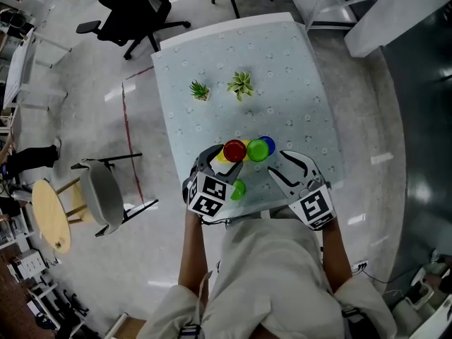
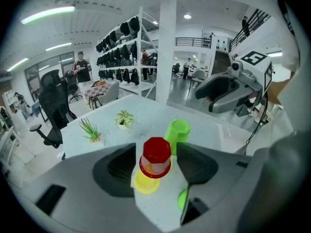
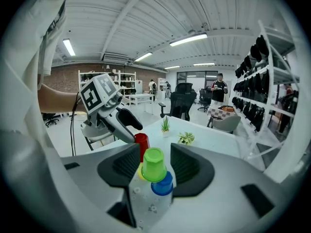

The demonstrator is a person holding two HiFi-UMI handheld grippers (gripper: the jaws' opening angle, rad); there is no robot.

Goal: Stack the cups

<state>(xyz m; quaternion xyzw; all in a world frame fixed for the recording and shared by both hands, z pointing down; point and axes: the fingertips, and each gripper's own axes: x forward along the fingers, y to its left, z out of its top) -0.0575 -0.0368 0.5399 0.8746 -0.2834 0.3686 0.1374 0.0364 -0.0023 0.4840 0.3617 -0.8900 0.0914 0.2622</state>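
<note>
An upturned red cup (image 1: pixel 234 150) sits tilted on a yellow cup (image 1: pixel 222 158) near the table's front edge. My left gripper (image 1: pixel 222 162) stands open around the red cup (image 2: pixel 156 155), with a gap on each side. Just to the right, an upturned green cup (image 1: pixel 257 150) rests on a blue cup (image 1: pixel 268 144). My right gripper (image 1: pixel 277 164) is open, and the green cup (image 3: pixel 154 165) and blue cup (image 3: pixel 162 184) show just beyond its fingertips. A second green cup (image 1: pixel 238 188) lies beside the left gripper's body.
Two small potted plants (image 1: pixel 200 90) (image 1: pixel 241 84) stand mid-table on the pale blue cloth (image 1: pixel 296 83). The table's front edge runs just below the grippers. On the floor to the left are a grey chair (image 1: pixel 99 193), a round wooden table (image 1: pixel 51 214) and a black office chair (image 1: pixel 134 9).
</note>
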